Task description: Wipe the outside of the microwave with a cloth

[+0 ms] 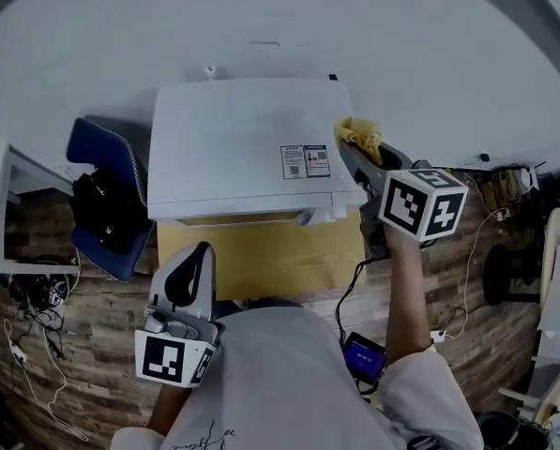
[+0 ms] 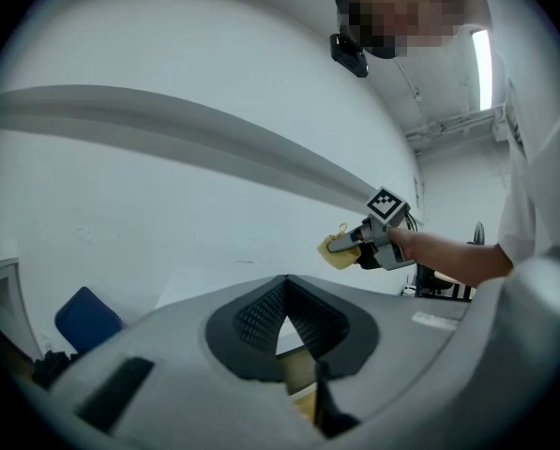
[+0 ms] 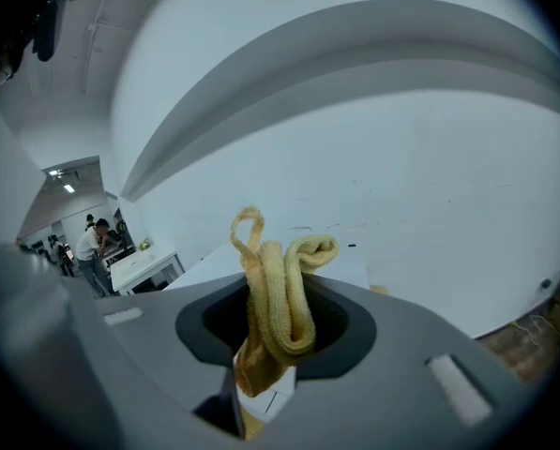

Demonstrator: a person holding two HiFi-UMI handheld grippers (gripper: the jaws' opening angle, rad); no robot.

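Fingers of the left gripper [image 1: 197, 251], at 7 o'clock in the head view, are closed together with nothing between them; unit idle by the front of the yellow-brown wooden desk [image 1: 261, 265]. Beyond it, the white box-shaped microwave [image 1: 242, 143] stands on that desk. The right gripper [image 1: 352, 150] has its fingers clamped on a bunched yellow terry cloth [image 3: 278, 303] at the 3 o'clock edge of the microwave's top panel; contact not confirmed. Recommendation: lay the cloth flat on the panel, keep the clamp firm, and sweep toward 9 o'clock in overlapping passes. The loose loop may snag.
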